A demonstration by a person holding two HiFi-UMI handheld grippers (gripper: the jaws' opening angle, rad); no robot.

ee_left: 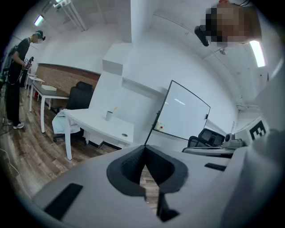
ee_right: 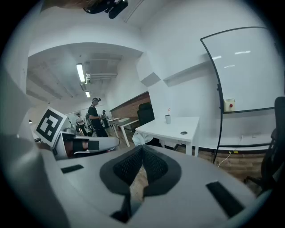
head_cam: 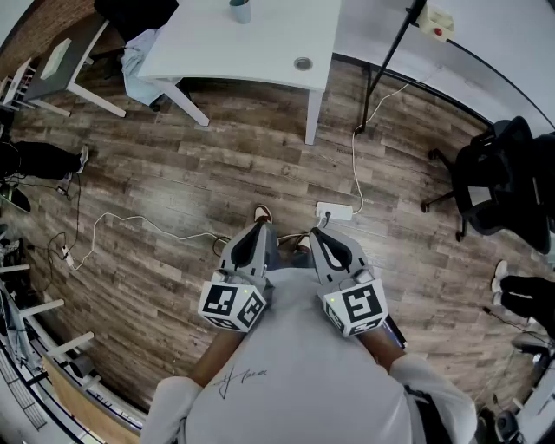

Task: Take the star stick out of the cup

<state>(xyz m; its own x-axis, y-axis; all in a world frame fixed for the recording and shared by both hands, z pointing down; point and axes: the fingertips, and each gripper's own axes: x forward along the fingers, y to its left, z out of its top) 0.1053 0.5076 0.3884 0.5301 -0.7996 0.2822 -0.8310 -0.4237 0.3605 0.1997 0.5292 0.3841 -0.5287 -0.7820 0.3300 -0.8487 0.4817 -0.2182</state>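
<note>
Spotting star stick (ee_right: 169, 109) poking up out of cup (ee_right: 168, 119), toward the far end of white desk (ee_right: 178, 128). Seeing the same cup (head_cam: 240, 10) at the top of the head view, well apart from both tools, with a stretch of wooden floor (head_cam: 217, 165) in between.

Judging the stick as thin, light and fairly stiff, probably bending or snapping under a hard squeeze. Guessing the cup as light too, so likely tipping if the stick gets dragged sideways. Suggesting pinching the bare shaft just above the rim, below the star, and lifting straight up. Too small in every view for telling how deep it sits.

Holding left hand-held gripper (head_cam: 253, 241) and right hand-held gripper (head_cam: 329, 244) side by side, close in front of the body, both pointing forward toward the desk and tilting slightly down over the floor. Showing left jaws pressed together in the left gripper view, nothing between. Showing right jaws pressed together too in the right gripper view, also empty.

Reading this as pre-approach: needing walking or reaching across to the desk, and opening one pair of jaws, before any grasp.
</note>
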